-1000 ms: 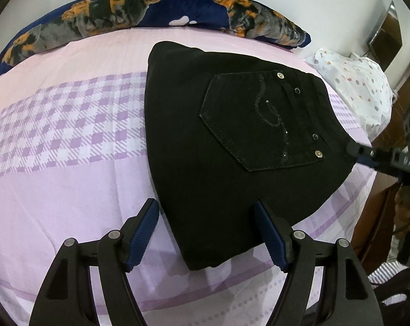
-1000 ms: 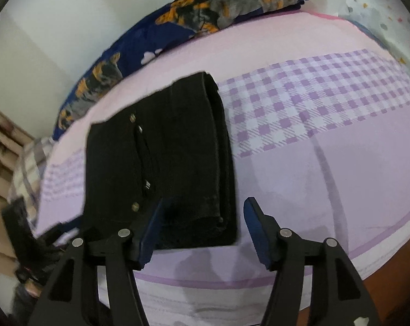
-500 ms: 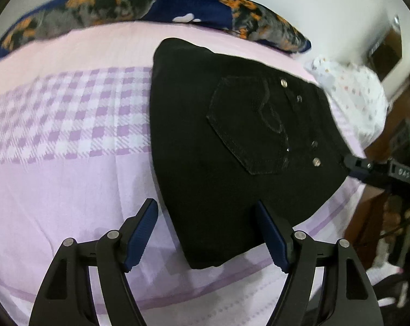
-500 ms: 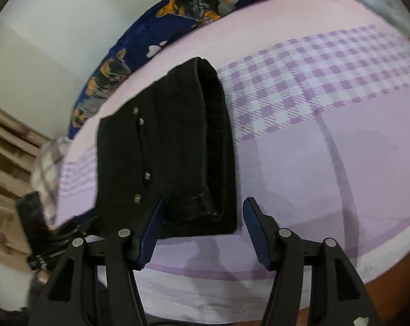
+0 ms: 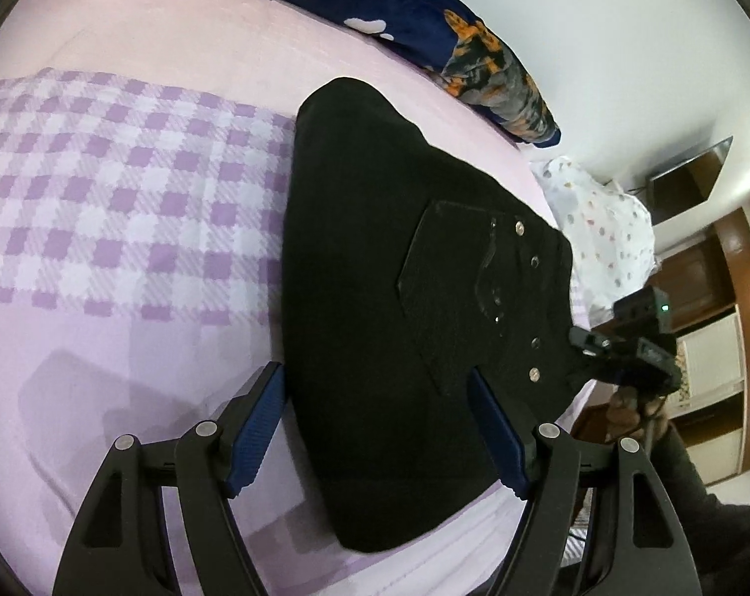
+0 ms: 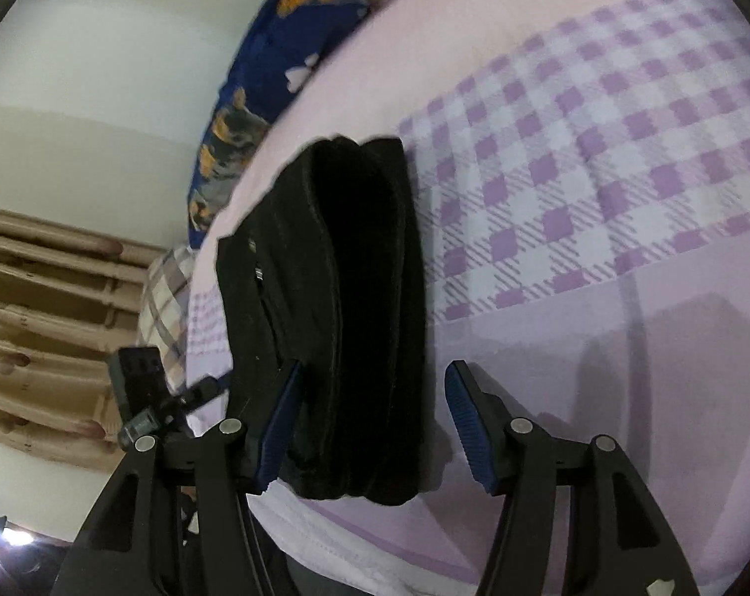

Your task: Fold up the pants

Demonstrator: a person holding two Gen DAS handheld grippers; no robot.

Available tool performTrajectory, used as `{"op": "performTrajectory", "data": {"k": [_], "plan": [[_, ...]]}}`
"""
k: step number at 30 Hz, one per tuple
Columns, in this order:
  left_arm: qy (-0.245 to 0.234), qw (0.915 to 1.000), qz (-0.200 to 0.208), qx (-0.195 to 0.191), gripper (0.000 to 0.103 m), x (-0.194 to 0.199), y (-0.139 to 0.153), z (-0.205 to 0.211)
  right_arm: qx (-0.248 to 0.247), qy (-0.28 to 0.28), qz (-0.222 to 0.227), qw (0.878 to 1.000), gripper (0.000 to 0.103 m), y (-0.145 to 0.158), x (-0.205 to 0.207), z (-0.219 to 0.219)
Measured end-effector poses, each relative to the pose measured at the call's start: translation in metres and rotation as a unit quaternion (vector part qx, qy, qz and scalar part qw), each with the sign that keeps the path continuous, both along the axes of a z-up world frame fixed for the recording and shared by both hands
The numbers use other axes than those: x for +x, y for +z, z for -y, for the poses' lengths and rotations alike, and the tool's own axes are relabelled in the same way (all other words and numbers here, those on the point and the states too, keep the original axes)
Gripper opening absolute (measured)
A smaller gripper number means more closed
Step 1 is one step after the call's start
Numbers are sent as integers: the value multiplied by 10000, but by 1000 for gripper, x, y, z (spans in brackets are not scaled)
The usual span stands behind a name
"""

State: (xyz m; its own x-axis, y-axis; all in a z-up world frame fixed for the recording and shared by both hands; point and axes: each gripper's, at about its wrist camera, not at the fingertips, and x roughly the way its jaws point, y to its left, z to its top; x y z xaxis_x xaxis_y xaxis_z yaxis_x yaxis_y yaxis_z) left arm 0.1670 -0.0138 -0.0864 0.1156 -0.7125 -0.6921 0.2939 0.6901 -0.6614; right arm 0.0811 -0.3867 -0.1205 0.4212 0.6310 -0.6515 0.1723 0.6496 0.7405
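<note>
Pants folded, grippers clear

Bedsheet (image 5: 126,198) carries the black pants (image 5: 400,298) as a compact stacked bundle, pocket up, toward 2 o'clock. Left gripper (image 5: 375,427) and right gripper (image 6: 370,422) hover spread, pinching nothing. Folding looks essentially finished.

One folded black pants (image 5: 375,328), at centre. One back pocket (image 5: 454,293), at 3 o'clock on pants. Four metal studs by pocket, first (image 5: 519,227). Two grippers: left gripper (image 5: 375,427) at 6 o'clock, right gripper (image 6: 370,417) at 6 o'clock. One dark patterned pillow (image 5: 454,44), 1 o'clock. One dotted white bundle (image 5: 603,233), 3 o'clock.
</note>
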Motion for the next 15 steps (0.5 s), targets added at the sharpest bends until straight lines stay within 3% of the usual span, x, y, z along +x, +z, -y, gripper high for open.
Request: {"op": "performTrajectory", "data": {"k": [6, 9, 12, 15], "plan": [[-146, 9995, -125, -261, 76, 15, -2, 2, 270, 446, -9, 9986, 51, -3, 28, -5], [-265, 9987, -30, -426, 84, 23, -2, 11, 556, 723, 14, 9958, 51, -8, 49, -15], [-446, 9982, 327, -210, 97, 23, 4, 35, 507, 879, 65, 9948, 51, -6, 60, -28], [-619, 9941, 843, 277, 99, 11, 7, 56, 447, 801, 120, 9957, 41, -10, 63, -34]]}}
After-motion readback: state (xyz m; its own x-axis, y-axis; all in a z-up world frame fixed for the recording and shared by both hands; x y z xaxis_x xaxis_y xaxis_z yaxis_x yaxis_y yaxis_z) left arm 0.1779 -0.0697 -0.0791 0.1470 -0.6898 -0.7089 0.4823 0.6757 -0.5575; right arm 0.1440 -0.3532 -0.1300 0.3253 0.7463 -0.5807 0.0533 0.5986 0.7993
